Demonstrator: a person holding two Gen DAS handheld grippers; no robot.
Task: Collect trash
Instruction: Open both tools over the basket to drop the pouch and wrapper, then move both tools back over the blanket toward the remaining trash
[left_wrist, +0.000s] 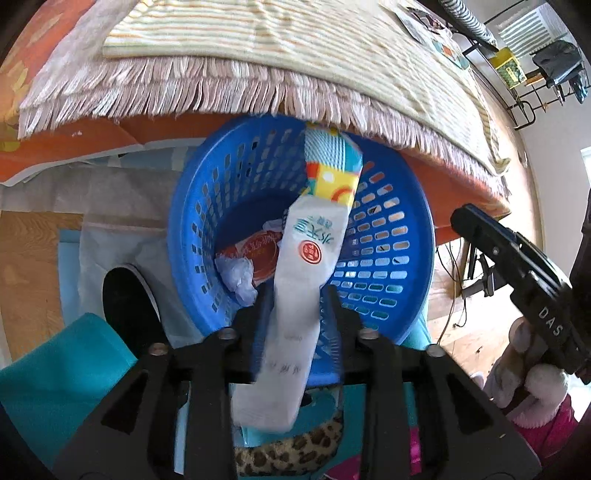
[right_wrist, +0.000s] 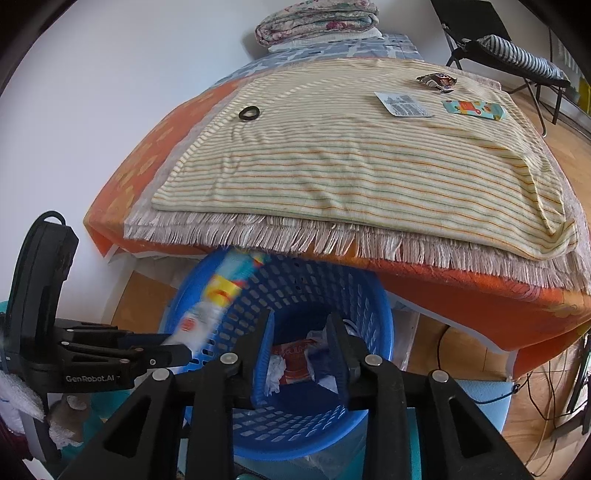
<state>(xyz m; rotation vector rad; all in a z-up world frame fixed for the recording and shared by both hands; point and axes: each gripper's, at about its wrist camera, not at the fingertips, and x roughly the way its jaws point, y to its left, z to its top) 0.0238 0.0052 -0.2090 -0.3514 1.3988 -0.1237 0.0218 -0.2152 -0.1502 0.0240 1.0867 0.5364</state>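
The trash wrapper (left_wrist: 295, 280), a long white packet with a colourful printed far end, lay between the jaws of the left claw (left_wrist: 293, 306), directly above the blue basket (left_wrist: 391, 273). Its long axis ran along the line of the claw's fingers, from the near end under the claw body out over the basket's opening toward the fringe of the bed cover (left_wrist: 229, 85). The left claw's jaws stood partly apart; the pads flanked the packet, but it could not be determined whether they pressed on it, and the blur on the wrapper in the right wrist view suggested, as a judgement, that the grip was loose or being let go. The basket stood on the floor at the near edge of the bed, already holding a red wrapper (left_wrist: 264, 258) and crumpled white plastic (left_wrist: 236, 275). The right claw (right_wrist: 301, 341) hung over the same basket, just right of the left one, jaws partly apart with nothing seen between them. Further wrappers (right_wrist: 472, 109) lay on the far right of the striped blanket (right_wrist: 332, 158), well apart from both claws. In the inspector's judgement, the left hand alone governed the drop, since the wrapper lay straight down from the claw into the basket; the right hand was the nearer to the wrappers on the bed.
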